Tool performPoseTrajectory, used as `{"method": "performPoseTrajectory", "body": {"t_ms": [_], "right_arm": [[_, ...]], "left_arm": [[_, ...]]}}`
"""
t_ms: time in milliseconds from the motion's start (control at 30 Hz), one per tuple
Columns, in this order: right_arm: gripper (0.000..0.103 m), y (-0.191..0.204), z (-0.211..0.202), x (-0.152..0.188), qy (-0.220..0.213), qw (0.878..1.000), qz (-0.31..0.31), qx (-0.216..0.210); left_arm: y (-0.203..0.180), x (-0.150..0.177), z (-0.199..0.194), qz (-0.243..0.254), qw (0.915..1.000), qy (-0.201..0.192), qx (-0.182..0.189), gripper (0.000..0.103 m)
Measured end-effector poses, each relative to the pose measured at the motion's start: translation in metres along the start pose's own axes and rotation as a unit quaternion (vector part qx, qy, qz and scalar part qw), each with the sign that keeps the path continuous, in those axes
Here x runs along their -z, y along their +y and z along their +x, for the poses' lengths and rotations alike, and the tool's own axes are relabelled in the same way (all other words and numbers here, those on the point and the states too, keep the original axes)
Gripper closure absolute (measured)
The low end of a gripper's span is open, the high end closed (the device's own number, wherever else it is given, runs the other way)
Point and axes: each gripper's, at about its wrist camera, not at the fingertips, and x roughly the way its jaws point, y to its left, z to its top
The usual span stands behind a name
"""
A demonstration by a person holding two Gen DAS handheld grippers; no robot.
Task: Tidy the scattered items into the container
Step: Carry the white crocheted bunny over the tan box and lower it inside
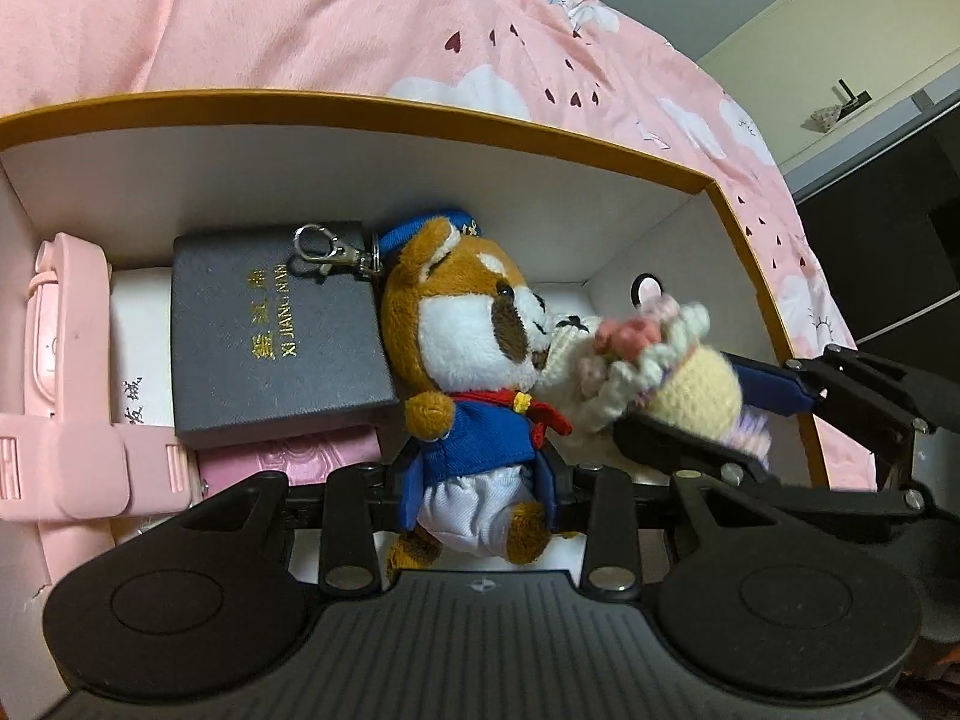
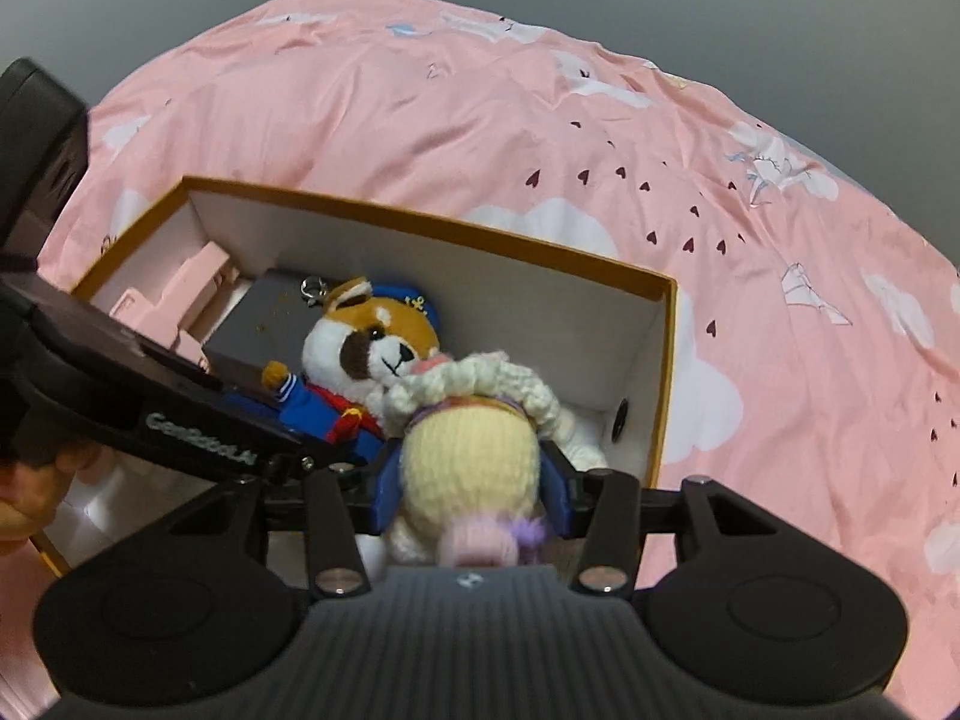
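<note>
An open cardboard box [image 1: 420, 111] [image 2: 660, 360] with an orange rim and white inside lies on a pink bedspread. My left gripper [image 1: 480, 480] is shut on a plush dog [image 1: 474, 348] [image 2: 372, 348] in a blue sailor suit, held inside the box. My right gripper [image 2: 474, 480] is shut on a crocheted doll [image 2: 468, 456] [image 1: 672, 372] with a cream body and white curls, held just right of the dog over the box. The right gripper also shows in the left wrist view [image 1: 720, 414].
In the box lie a dark grey booklet box with gold lettering [image 1: 270, 336] [image 2: 270, 324], a pink plastic holder [image 1: 78, 420] [image 2: 180, 300] and a pink packet [image 1: 294, 456]. The pink bedspread [image 2: 540, 150] surrounds the box. A cabinet [image 1: 870, 30] stands at the far right.
</note>
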Motion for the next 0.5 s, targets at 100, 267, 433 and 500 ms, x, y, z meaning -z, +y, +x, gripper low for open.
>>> {"method": "performPoseTrajectory", "body": {"t_ms": [100, 267, 433, 500], "right_arm": [[0.036, 0.003, -0.002, 0.000, 0.005, 1.000, -0.019, -0.012], [0.036, 0.012, -0.007, 0.003, 0.014, 0.998, -0.064, 0.004], [0.046, 0.014, -0.019, 0.007, 0.022, 0.996, -0.087, -0.005], [0.050, 0.014, -0.024, 0.008, 0.026, 0.994, -0.103, -0.004]], "left_arm": [[-0.003, -0.003, 0.004, 0.002, 0.9998, 0.016, -0.007, 0.061], [-0.005, -0.007, 0.008, 0.000, 0.9995, 0.027, -0.013, 0.060], [0.000, -0.008, 0.007, -0.006, 0.9990, 0.042, -0.012, 0.056], [-0.001, -0.006, 0.008, -0.002, 0.9989, 0.043, -0.020, 0.055]]}}
